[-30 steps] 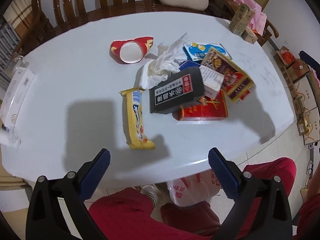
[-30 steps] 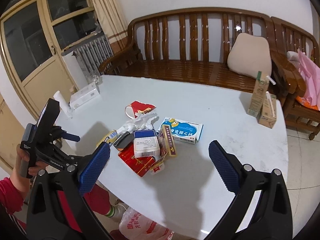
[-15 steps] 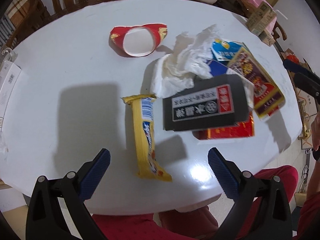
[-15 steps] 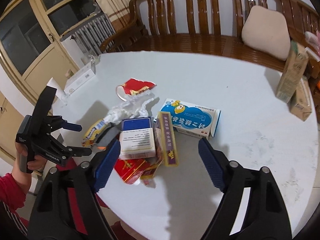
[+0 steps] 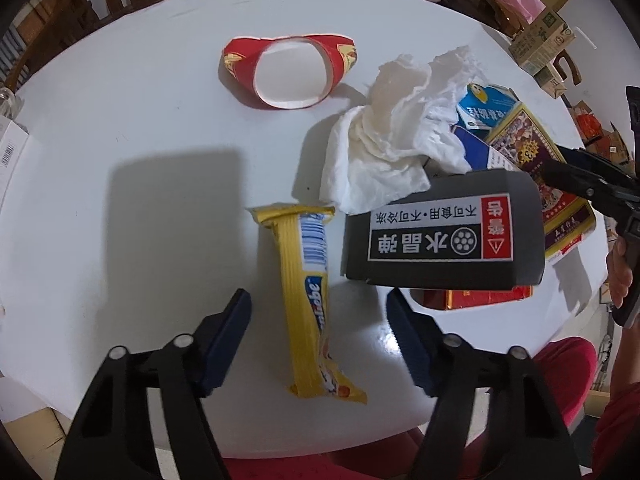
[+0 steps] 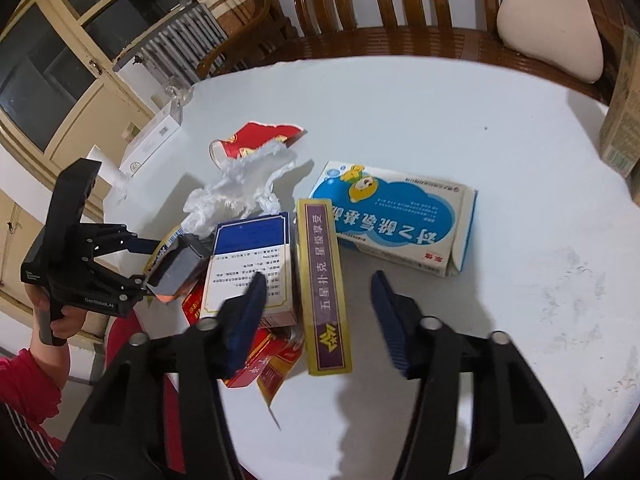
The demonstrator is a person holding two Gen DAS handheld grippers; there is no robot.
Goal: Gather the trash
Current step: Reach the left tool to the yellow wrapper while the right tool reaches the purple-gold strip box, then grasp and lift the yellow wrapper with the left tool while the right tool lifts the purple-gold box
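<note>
A pile of trash lies on the white round table (image 5: 120, 128). In the left wrist view my left gripper (image 5: 318, 322) is open, its fingers on either side of a yellow snack wrapper (image 5: 306, 280). Beside it are a grey box with Chinese print (image 5: 444, 232), crumpled white tissue (image 5: 396, 140) and a crushed red paper cup (image 5: 292, 70). In the right wrist view my right gripper (image 6: 318, 304) is open, straddling a long purple-and-gold card box (image 6: 324, 280), with a blue-and-white box (image 6: 248, 260) at its left finger and a blue medicine box (image 6: 396, 216) beyond.
A wooden bench (image 6: 400, 12) with a beige cushion (image 6: 548, 24) stands behind the table. Drink cartons (image 6: 624, 108) stand at the table's right edge. A white box (image 6: 150, 144) lies at the far left. Red flattened packets (image 6: 260, 360) lie under the pile.
Both grippers have moved forward and down onto the pile. The left now straddles the yellow wrapper, the right the purple card box. Both sets of jaws have narrowed but stay open.
</note>
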